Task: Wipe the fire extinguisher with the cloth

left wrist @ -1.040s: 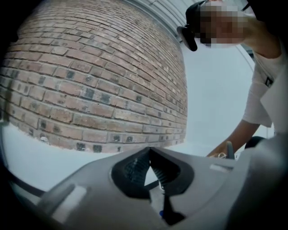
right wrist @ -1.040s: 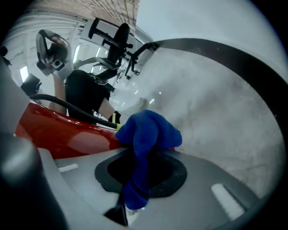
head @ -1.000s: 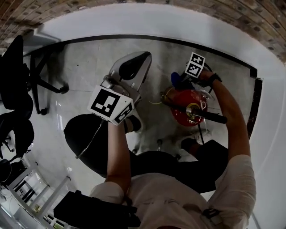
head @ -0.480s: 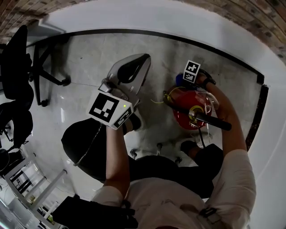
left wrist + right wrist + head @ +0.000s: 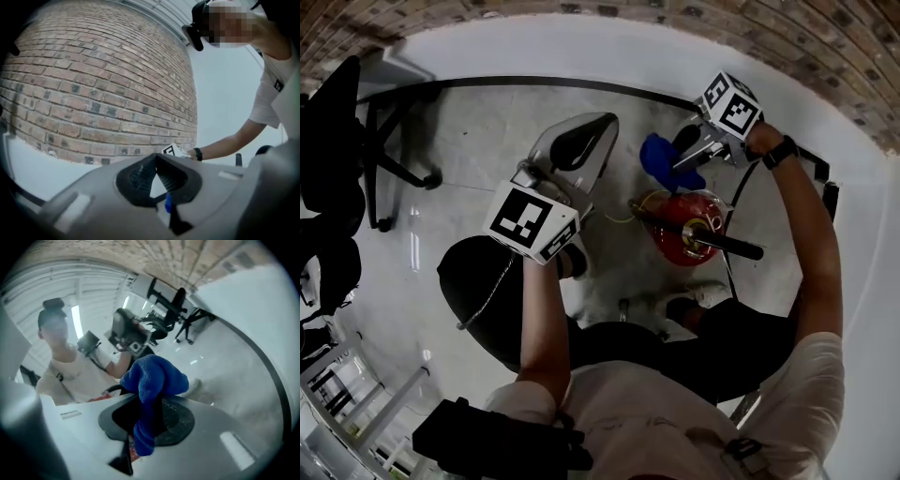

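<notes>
Chair: a black office chair (image 5: 328,141) stands at the far left on the floor (image 5: 469,141), well apart from our work.

Left gripper: we hold the left gripper (image 5: 598,127) up over the floor, left of the task's things. In the left gripper view (image 5: 155,159) its two jaws meet at the tips with nothing between them.

Cloth: the blue cloth (image 5: 666,161) is pinched in the jaws of the right gripper. In the head view it sits just far-left of the extinguisher's top, and we cannot tell whether it touches. In the right gripper view (image 5: 152,380) it bunches above the jaws and a tail hangs below them.

Cloth handling: we judge it soft, light and limp. A hold on a gathered fold, as here, leaves a pad to press with.

Fire extinguisher: the red fire extinguisher (image 5: 680,234) stands upright on the floor, right of the left gripper and near our feet. Its black handle (image 5: 727,247) lies across the top.

Extinguisher handling: it is probably heavy and rigid, with a smooth rounded shell that a jaw would slip on. We would steady it at the handle or neck, not the body, and keep off the lever.

Right gripper: the right gripper (image 5: 686,155) is closed tight on the cloth (image 5: 151,401), far-right of the extinguisher.
</notes>
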